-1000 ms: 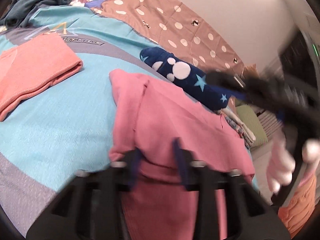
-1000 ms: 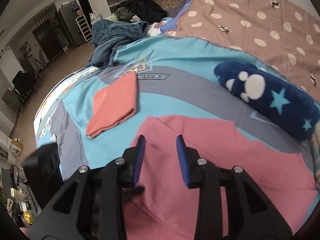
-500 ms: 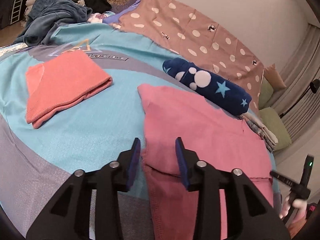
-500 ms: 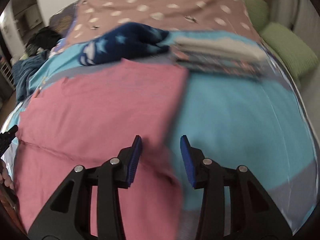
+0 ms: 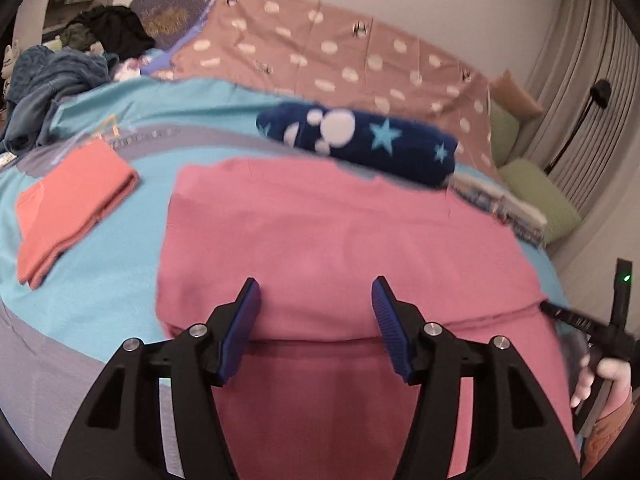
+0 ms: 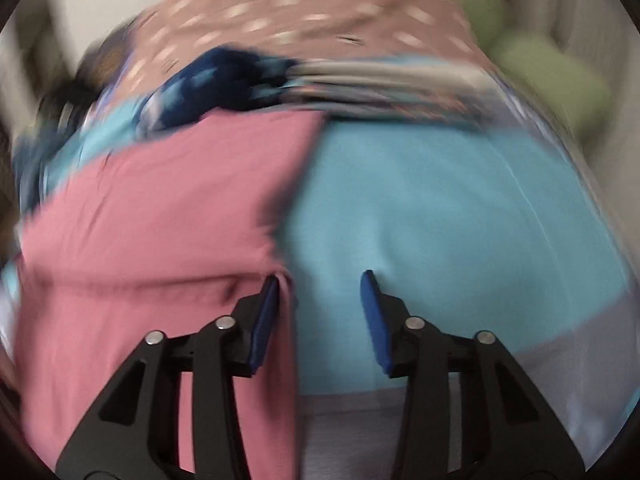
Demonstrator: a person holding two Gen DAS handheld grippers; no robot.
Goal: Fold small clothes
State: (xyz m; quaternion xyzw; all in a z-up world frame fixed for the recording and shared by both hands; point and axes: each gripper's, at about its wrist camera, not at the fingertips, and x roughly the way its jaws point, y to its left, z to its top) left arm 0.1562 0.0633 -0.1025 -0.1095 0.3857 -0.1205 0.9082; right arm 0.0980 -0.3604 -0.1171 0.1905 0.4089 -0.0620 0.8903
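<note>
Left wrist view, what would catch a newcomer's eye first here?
The big pink garment spread flat over the turquoise bedspread fills the middle, with the open left gripper over its near edge. Behind it lies a navy star-patterned roll; a folded coral garment sits to the left.

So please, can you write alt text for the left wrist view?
The left gripper, jaws open, hovers over a pink garment spread flat on a turquoise bedspread. A folded coral garment lies left.

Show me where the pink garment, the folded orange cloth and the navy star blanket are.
pink garment [image 5: 340,240], left wrist view, middle of its flat top layer
folded orange cloth [image 5: 76,204], left wrist view, centre
navy star blanket [image 5: 360,144], left wrist view, mid-roll
</note>
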